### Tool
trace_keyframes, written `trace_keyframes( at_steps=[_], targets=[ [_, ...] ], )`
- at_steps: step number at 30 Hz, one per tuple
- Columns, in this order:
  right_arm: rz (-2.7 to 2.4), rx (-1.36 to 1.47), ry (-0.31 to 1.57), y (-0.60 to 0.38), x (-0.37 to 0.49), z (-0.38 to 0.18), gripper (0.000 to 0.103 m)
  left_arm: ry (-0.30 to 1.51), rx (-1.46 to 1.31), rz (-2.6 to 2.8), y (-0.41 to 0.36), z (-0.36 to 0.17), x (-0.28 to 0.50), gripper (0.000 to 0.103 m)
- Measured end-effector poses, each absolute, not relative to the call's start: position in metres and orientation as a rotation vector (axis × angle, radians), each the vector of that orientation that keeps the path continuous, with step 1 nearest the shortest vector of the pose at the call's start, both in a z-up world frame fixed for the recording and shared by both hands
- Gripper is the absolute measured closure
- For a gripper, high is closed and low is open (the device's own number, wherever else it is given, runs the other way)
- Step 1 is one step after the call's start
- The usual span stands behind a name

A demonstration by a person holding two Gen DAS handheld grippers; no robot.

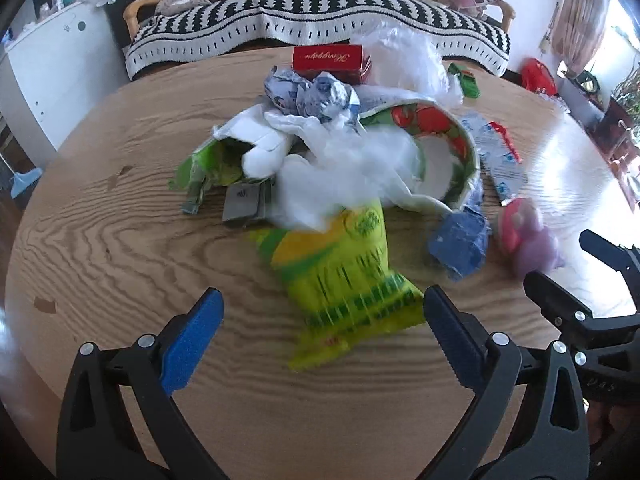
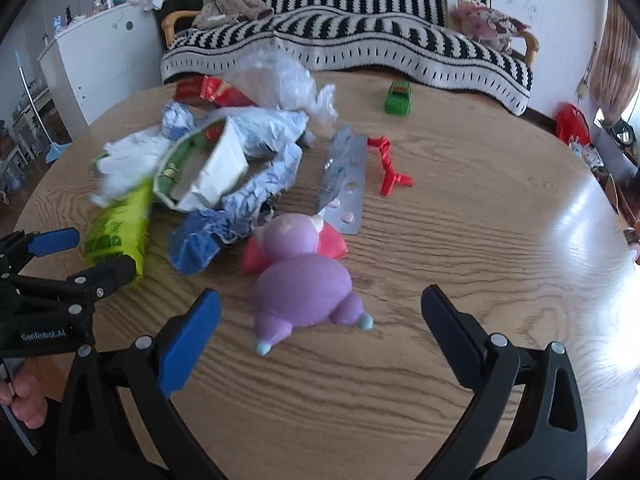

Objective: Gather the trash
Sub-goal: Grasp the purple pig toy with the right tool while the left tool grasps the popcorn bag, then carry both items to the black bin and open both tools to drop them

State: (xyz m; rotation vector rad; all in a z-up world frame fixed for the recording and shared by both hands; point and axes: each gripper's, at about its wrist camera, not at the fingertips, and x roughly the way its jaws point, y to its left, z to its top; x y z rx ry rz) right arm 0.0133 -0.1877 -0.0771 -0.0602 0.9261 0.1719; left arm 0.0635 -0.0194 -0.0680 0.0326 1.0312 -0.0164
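Note:
A heap of trash lies on the round wooden table (image 1: pixel 100 240): a yellow-green snack bag (image 1: pixel 344 276), white plastic film (image 1: pixel 352 168), a paper bowl with tomato print (image 1: pixel 448 136), crumpled blue paper (image 1: pixel 460 246), and a red box (image 1: pixel 328 58). My left gripper (image 1: pixel 322 312) is open, its fingers either side of the snack bag's near end, not touching it. My right gripper (image 2: pixel 320 312) is open just before a purple and pink plush toy (image 2: pixel 304 276). The same snack bag (image 2: pixel 116 232) and blister packs (image 2: pixel 346 176) show in the right wrist view.
A green toy car (image 2: pixel 398 98) and a red ribbon (image 2: pixel 386 164) lie apart from the heap. A striped sofa (image 2: pixel 360 36) stands behind the table, a white cabinet (image 2: pixel 100 56) at the left. The right half of the table (image 2: pixel 500 220) is bare wood.

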Motion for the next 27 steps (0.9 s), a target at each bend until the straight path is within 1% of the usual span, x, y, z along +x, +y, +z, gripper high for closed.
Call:
trace_keyframes(
  at_steps=[2,3,4,5,6,7,9,10,13,16,17,18,22,27],
  targets=[
    [0.173,-0.065,0.917,-0.184,0.018,-0.079,0.009,1.026,0.049,-0.008,-0.021,-0.071,0.066,0.006],
    [0.177,-0.063,0.927,-0.183,0.019,-0.081,0.015,1.029,0.048,-0.009,-0.021,-0.072,0.067,0.007],
    [0.184,-0.059,0.936,-0.181,0.020,-0.083,0.024,1.032,0.041,-0.013,-0.021,-0.072,0.067,0.010],
    [0.194,-0.055,0.948,-0.179,0.021,-0.086,0.031,1.035,0.034,-0.022,-0.020,-0.073,0.066,0.013],
    [0.197,-0.057,0.960,-0.180,0.022,-0.089,0.046,1.044,0.028,-0.038,-0.020,-0.073,0.066,0.025],
    [0.199,-0.055,0.955,-0.180,0.020,-0.089,0.048,1.056,0.022,-0.054,-0.019,-0.074,0.066,0.041],
    [0.202,-0.059,0.949,-0.180,0.017,-0.087,0.051,1.055,0.001,-0.063,-0.016,-0.072,0.063,0.044],
    [0.207,-0.047,0.943,-0.180,0.015,-0.084,0.053,1.054,-0.012,-0.062,-0.014,-0.070,0.060,0.048],
    [0.211,-0.010,0.900,-0.182,0.004,-0.067,0.054,1.067,-0.064,-0.081,-0.007,-0.061,0.049,0.050],
    [0.230,0.011,0.871,-0.185,-0.006,-0.049,0.054,1.025,-0.034,-0.081,-0.007,-0.048,0.036,0.052],
    [0.231,0.008,0.861,-0.186,-0.010,-0.045,0.054,1.022,-0.035,-0.085,-0.007,-0.046,0.034,0.056],
    [0.231,0.011,0.853,-0.189,-0.014,-0.041,0.054,1.025,-0.047,-0.096,-0.006,-0.044,0.032,0.058],
    [0.231,0.047,0.831,-0.207,-0.030,-0.028,0.054,1.039,-0.103,-0.120,-0.001,-0.036,0.028,0.060],
    [0.173,0.059,0.816,-0.247,-0.050,-0.022,0.054,0.987,-0.106,-0.126,0.001,-0.017,0.023,0.063]
  ],
)
